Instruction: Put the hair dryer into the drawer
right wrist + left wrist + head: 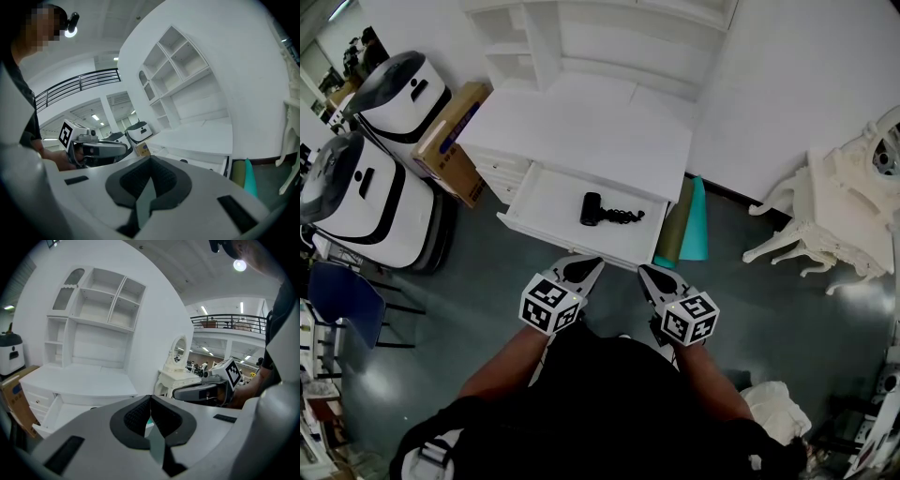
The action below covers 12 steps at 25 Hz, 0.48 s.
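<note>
A black hair dryer with its coiled cord lies inside the open white drawer of the desk. Both grippers hang side by side in front of the drawer, held back from it. My left gripper is shut with nothing between its jaws; its tips meet in the left gripper view. My right gripper is likewise shut and empty. Each gripper shows in the other's view, the right gripper and the left gripper.
Two white-and-black machines and a cardboard box stand left of the desk. Green and olive rolls lean by its right side. An ornate white table lies at the right. A blue chair is at the lower left.
</note>
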Motion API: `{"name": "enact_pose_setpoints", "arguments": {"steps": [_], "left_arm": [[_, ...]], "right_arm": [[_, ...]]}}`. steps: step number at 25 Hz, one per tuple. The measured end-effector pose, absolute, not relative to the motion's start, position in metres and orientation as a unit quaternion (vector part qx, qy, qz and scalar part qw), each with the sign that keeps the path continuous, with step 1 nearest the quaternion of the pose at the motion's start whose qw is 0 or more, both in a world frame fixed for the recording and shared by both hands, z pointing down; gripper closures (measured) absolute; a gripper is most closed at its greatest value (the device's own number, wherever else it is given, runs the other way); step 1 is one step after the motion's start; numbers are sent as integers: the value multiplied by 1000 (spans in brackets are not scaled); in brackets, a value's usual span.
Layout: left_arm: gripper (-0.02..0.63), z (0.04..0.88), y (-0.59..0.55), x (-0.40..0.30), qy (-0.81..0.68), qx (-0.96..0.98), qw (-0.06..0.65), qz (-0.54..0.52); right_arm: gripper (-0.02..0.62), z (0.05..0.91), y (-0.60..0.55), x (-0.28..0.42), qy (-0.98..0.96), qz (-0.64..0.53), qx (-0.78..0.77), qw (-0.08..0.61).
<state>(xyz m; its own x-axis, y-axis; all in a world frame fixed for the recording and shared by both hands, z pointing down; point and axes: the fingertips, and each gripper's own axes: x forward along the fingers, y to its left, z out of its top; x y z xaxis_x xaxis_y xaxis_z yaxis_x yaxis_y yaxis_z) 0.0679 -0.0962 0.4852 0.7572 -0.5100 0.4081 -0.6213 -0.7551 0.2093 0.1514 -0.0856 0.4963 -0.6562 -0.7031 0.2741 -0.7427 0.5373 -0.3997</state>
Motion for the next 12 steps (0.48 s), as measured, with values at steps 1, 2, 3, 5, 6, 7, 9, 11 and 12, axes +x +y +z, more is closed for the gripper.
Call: {"name": "enact_pose_setpoints", "arguments": {"steps": [1, 2, 3, 5, 6, 7, 9, 11, 12], "left_arm": [[595, 485, -96, 68, -307, 922, 170, 164], [595, 484, -97, 69, -307, 922, 172, 162], [595, 484, -97, 69, -307, 922, 174, 160], [595, 484, -98, 68, -306, 922, 178, 157], [595, 484, -98, 68, -306, 922, 180, 156], [595, 484, -98, 68, -307, 921, 182, 156], [595, 485, -98, 68, -307, 921, 183, 155], [595, 485, -97, 68, -307, 921, 182, 155], [595, 485, -97, 68, -307, 921, 182, 154]], "right_arm": [[571, 496, -86, 152, -876, 247, 413, 40], [571, 496, -86, 152, -876, 247, 412, 40], [571, 496, -86, 152, -876, 248, 412, 40], [571, 496, -86, 151, -876, 247, 413, 39], [571, 496, -85, 151, -876, 247, 413, 39], [571, 496, -85, 151, -876, 247, 413, 39], [571, 496, -85, 151, -876, 247, 412, 39], [571, 497, -84, 151, -876, 246, 412, 40], [571, 497, -84, 150, -876, 246, 412, 41]]}}
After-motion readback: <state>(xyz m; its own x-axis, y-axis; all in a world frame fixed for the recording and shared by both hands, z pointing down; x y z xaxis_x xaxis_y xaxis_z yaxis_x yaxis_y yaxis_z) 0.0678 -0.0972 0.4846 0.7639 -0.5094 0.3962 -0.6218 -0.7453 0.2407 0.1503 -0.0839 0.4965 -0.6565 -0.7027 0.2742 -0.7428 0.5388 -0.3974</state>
